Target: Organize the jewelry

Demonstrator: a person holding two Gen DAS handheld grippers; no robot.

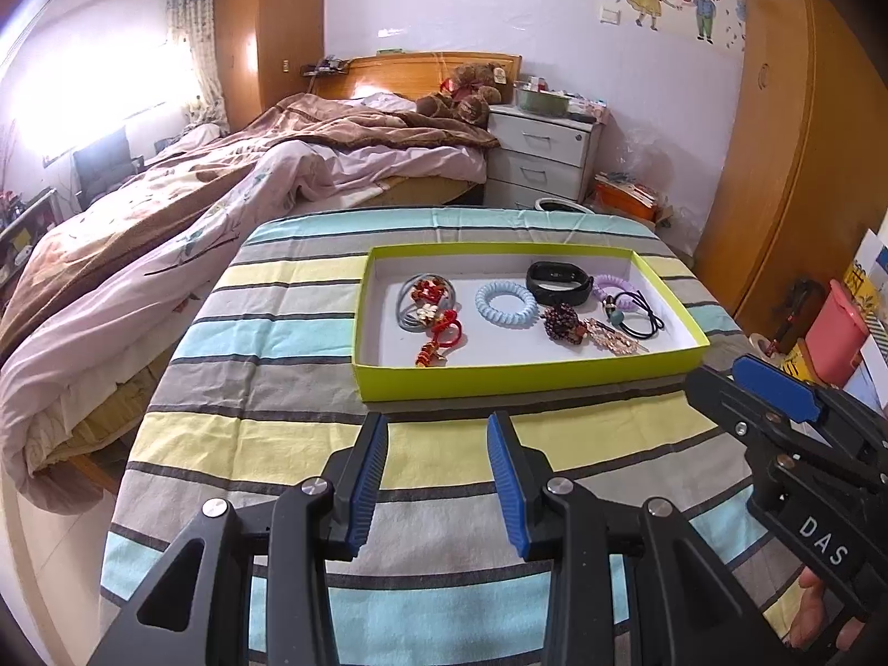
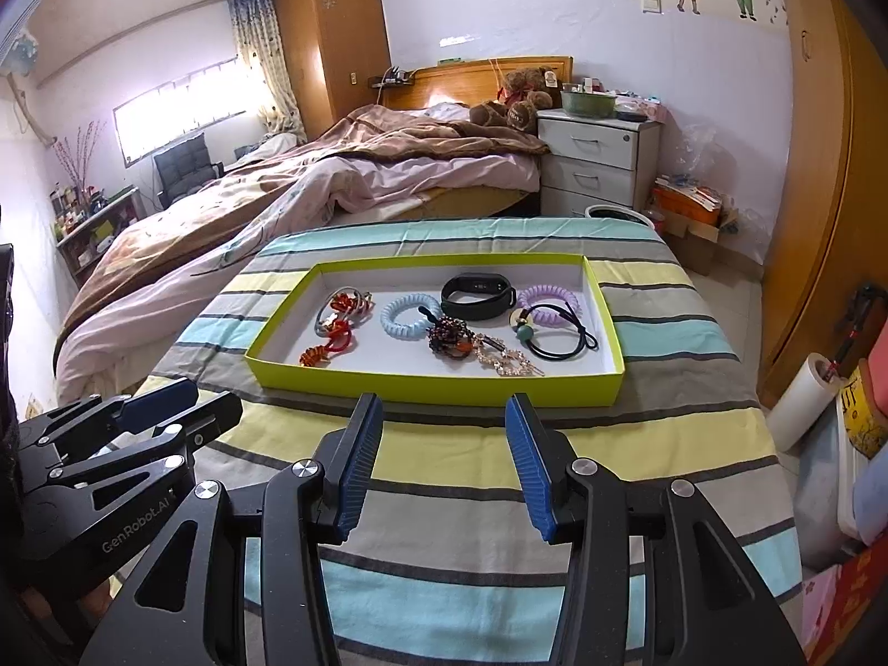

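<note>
We hold the left gripper [image 1: 437,424] and right gripper [image 2: 444,408] side by side above the striped cloth [image 1: 266,433], both spread wide with nothing between the fingers. Just ahead of both lies the green tray [image 2: 433,391], with the hair ties [image 2: 409,317], black band [image 2: 477,288] and brooch [image 2: 508,361] inside.

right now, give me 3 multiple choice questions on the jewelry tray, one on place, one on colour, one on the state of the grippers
1. Where does the black wristband lie in the tray?
A. far side, between the two coil ties
B. near left corner
C. outside it

2. What colour is the tray's outer wall?
A. red
B. lime green
C. black

3. How do the left gripper and right gripper stand?
A. both shut on jewelry
B. one holds the tray
C. both open, empty

Answers: 1 A, it sits between the blue coil tie and purple coil tie. 2 B, the rim is lime. 3 C, striped cloth shows between the fingers.
</note>
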